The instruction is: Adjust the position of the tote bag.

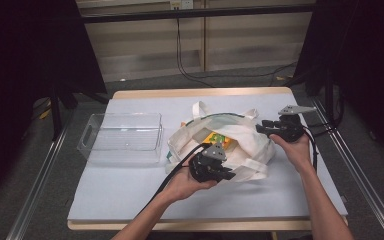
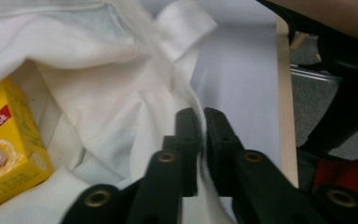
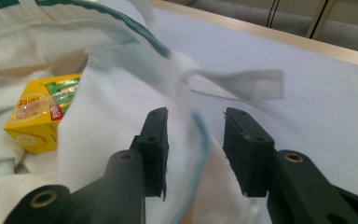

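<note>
A white cloth tote bag lies open on the table. Inside it sits a yellow carton, which the left gripper view and the right gripper view both catch. My left gripper is at the bag's near rim. Its jaws are pinched shut on the white fabric edge. My right gripper is at the bag's right rim. Its jaws stand apart, with the green-trimmed rim hanging loose between them.
A clear plastic bin stands left of the bag on the grey mat. A loose bag strap lies on the mat beyond the right gripper. The table's wooden edge runs close past the left gripper.
</note>
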